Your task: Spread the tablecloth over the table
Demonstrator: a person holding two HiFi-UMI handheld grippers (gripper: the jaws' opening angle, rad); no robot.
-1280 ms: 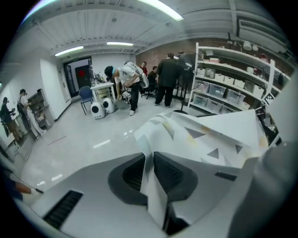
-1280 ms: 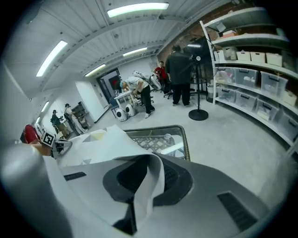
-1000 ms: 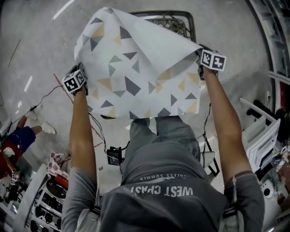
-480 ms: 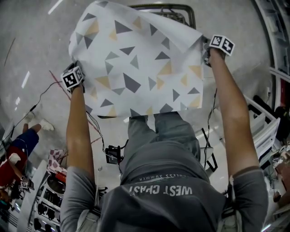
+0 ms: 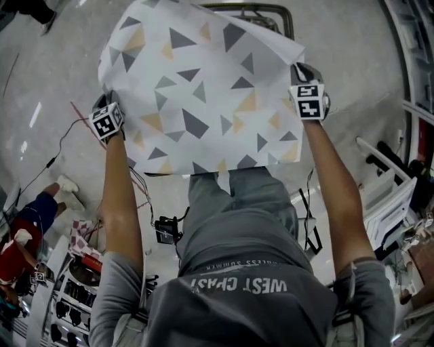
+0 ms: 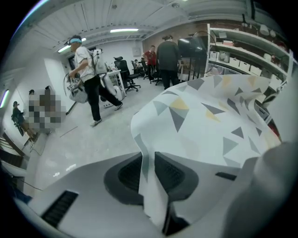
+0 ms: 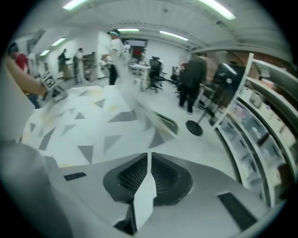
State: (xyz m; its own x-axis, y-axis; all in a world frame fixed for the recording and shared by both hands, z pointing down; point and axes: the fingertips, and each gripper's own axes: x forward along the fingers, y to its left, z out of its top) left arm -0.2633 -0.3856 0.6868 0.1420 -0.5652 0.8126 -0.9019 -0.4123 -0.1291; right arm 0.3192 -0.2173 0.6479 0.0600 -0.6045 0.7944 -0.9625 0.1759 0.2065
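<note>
The tablecloth (image 5: 203,88), white with grey and tan triangles, hangs spread in the air in front of the person. My left gripper (image 5: 112,103) is shut on its left edge, and the cloth (image 6: 209,125) runs pinched between the left gripper's (image 6: 148,172) pads. On the right edge, my right gripper (image 5: 300,71) has its jaws closing. A strip of the cloth (image 7: 84,125) stands between the right gripper's (image 7: 149,174) pads, which press on it. A dark metal frame (image 5: 271,10) shows beyond the cloth's far edge; the cloth hides the rest of it.
Shelving (image 5: 413,81) runs along the right, with a white rack (image 5: 393,203) at the person's right side. Cables (image 5: 64,135) trail over the floor at left, near a seated person (image 5: 27,223). Other people (image 6: 88,79) and office chairs (image 6: 125,74) are farther off.
The folded-over far right part of the cloth has flattened out into a wide sheet. The right gripper swung out, came back and rolled, so its marker cube now faces the head camera. The left gripper barely moved.
</note>
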